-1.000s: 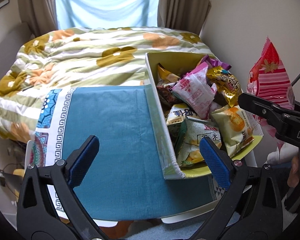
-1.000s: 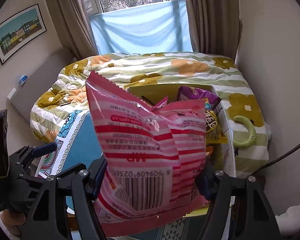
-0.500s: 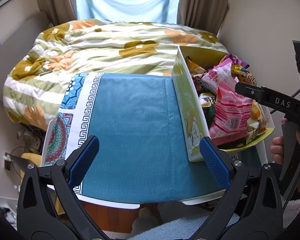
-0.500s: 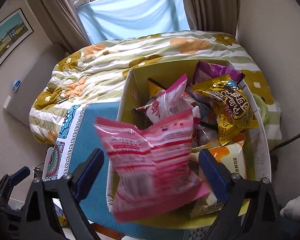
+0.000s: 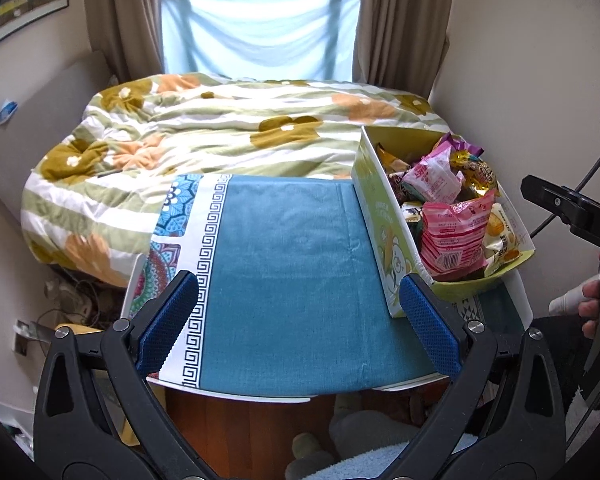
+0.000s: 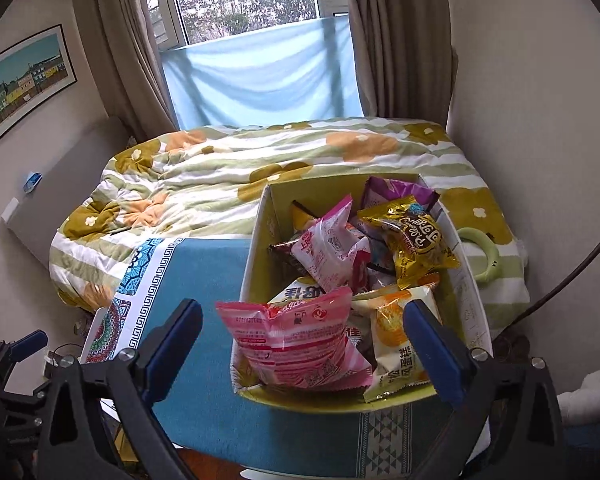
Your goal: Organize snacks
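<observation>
A yellow-green box (image 6: 256, 264) of snacks sits at the right end of a small table draped in a blue cloth (image 5: 292, 272), a flowered quilt (image 5: 228, 128) spread on the bed beyond. Seen from the right wrist, a pink bag (image 6: 300, 344) lies free on top of the heap at the box's near edge, at about 6 o'clock in the box; a smaller pink pack (image 6: 328, 248) sits near the centre, a gold bag (image 6: 416, 244) at 2 o'clock, a purple one (image 6: 396, 192) at 12 and an orange-print bag (image 6: 400, 336) at 5 o'clock.

The right gripper (image 6: 304, 332) hangs over the near end of the box, its blue pads spread wide to either side of the pink bag and, as far as can be seen, touching nothing. The left gripper (image 5: 296, 320) hovers over bare cloth, equally wide apart and empty, its right pad near the box's front corner.

With no snacks visible on the cloth, the sorting looks close to done. The pink bag rides high against the front wall and could slide out, so the sound move is to nudge it deeper with the pads rather than pinch it, since the puffed bags would likely crush or burst. The left gripper could steady the light box wall during any push.
</observation>
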